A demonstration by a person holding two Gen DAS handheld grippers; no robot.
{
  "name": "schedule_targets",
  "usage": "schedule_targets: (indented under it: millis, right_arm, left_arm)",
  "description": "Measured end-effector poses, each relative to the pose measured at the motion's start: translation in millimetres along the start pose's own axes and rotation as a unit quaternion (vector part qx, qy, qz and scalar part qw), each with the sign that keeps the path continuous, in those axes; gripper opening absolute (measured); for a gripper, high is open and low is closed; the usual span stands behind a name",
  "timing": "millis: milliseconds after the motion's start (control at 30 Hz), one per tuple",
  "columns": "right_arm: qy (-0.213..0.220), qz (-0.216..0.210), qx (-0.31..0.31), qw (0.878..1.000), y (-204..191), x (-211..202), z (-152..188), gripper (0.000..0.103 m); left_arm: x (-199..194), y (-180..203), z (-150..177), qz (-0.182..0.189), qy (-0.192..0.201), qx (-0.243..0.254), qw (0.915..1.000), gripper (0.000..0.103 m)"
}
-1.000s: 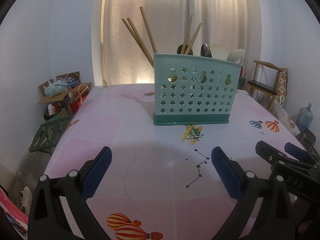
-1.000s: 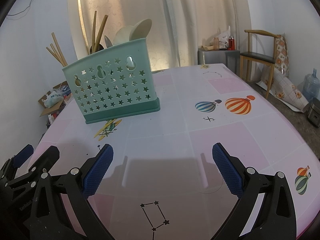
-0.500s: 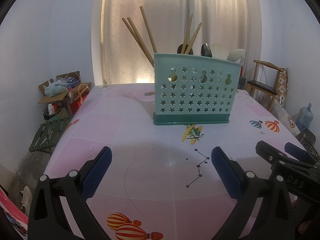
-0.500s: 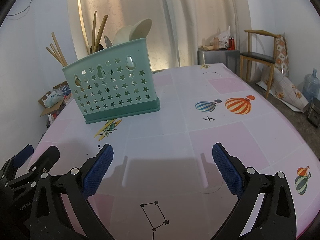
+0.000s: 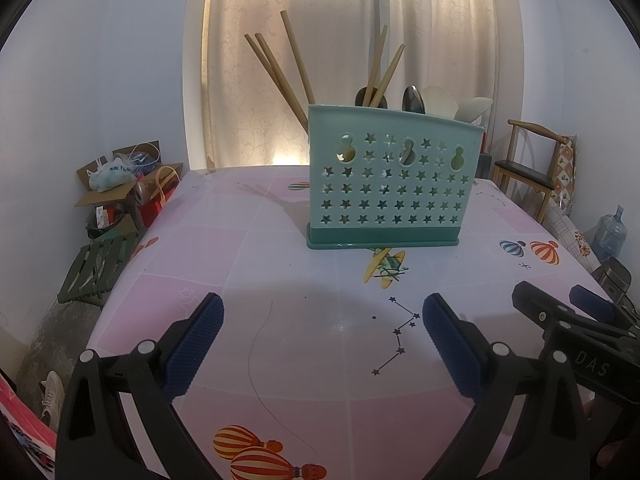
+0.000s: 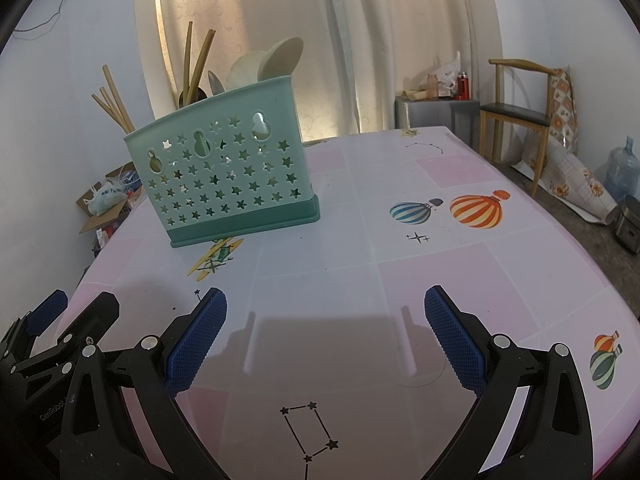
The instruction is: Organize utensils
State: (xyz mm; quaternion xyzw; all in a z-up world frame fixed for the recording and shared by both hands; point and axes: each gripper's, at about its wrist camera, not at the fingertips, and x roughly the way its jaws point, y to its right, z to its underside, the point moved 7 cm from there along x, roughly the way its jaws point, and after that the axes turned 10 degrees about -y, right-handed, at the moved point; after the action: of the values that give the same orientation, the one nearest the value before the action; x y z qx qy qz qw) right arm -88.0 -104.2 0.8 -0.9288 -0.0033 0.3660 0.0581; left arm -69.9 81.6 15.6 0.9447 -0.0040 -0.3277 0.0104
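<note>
In the left wrist view, the left gripper (image 5: pixel 322 334) is hovering low over the counter (image 5: pixel 280 272) with its jaws spread wide and nothing between them. The teal utensil holder (image 5: pixel 390 184) is standing upright toward 12 o'clock, well apart from the jaws. Chopsticks (image 5: pixel 280 68) are leaning out of its left end toward 11 o'clock, two more are crossing near the middle, and spoons (image 5: pixel 440 100) are poking up on the right. No loose utensil is lying on the counter here, so the sorting is looking largely done. The right gripper (image 5: pixel 576 320) is showing at 4 o'clock, and the letters "DAS" are readable on its body.

In the right wrist view, the right gripper (image 6: pixel 326 332) is likewise hanging just above the counter, jaws wide and empty. The holder is sitting toward 11 o'clock, its pale spoons rising above the rim. The left gripper's body is lying at 8 o'clock, marked "GenRobot", though the last letters are hard to read.

Risks, as I judge them: the holder is looking light and tall, so a jaw pushing on its wall or snagging a leaning chopstick could be tipping it over. The two grippers are sitting close together, so a careless reach could be knocking them against each other. The glossy cloth might be letting the holder slide when nudged.
</note>
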Motion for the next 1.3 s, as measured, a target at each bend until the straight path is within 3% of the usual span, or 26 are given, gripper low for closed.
schedule_targets:
  millis: [1300]
  right_arm:
    - [0.000, 0.000, 0.000, 1.000, 0.6, -0.2, -0.3, 0.095]
  left_arm:
    - [0.0, -4.3, 5.8, 0.001, -0.004, -0.004, 1.0000, 0.098]
